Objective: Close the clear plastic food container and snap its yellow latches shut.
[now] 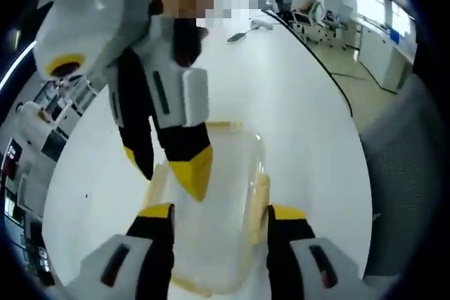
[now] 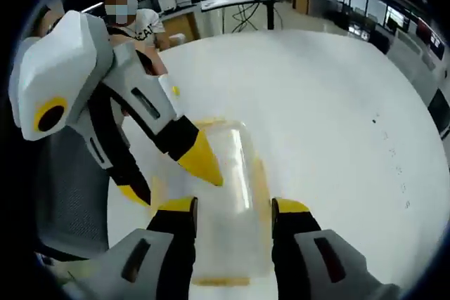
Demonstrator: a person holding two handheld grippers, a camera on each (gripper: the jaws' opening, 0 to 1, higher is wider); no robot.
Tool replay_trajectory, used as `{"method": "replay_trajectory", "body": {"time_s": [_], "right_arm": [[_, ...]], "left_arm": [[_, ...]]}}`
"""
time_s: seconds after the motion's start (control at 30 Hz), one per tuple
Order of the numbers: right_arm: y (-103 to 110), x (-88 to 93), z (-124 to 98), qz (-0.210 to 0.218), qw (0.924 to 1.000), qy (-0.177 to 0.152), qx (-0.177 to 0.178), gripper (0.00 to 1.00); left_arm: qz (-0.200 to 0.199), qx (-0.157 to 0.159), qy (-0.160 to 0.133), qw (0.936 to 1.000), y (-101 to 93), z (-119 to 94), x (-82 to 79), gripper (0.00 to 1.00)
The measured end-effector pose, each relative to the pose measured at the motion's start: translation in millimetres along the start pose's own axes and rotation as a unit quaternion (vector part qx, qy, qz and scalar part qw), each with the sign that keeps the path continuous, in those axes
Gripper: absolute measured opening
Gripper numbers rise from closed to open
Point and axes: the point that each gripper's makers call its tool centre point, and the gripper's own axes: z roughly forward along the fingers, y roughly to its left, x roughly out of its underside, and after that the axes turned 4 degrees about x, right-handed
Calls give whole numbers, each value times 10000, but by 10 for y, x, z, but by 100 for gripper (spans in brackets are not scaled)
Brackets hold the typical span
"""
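Clear container (image 1: 211,209) sits on the white table (image 1: 295,103), lower centre of both views, long axis running away from each camera. Left gripper (image 1: 219,216) and right gripper (image 2: 232,209) face each other across it, both jaws wide, holding nothing; yellow latch (image 2: 261,180) along the side.

Container (image 1: 218,209) sits on the worktop (image 1: 295,110), lid on. Left gripper (image 1: 219,217) and right gripper (image 2: 233,209) meet over it from opposite ends, jaws straddling the lid.

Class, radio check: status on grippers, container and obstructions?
Left gripper and right gripper open, astride clear container. Yellow latches unclear. White table: nothing in the way.
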Motion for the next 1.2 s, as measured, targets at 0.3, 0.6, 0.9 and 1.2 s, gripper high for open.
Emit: {"method": "replay_trajectory", "body": {"time_s": [0.3,0.6,0.9,1.2], "right_arm": [[31,19,54,-272,9939,992,-391,39],[28,18,94,-384,9880,1368,-607,38],[71,61,93,-463,9837,1548,-794,36],[45,37,112,-427,9819,1703,-714,37]], "left_arm": [[13,-103,77,9999,-13,17,9,47],[-43,-80,163,9998,4,22,20,46],[-40,-103,222,9997,10,35,19,43],[76,-11,256,9996,-19,61,12,41]]}}
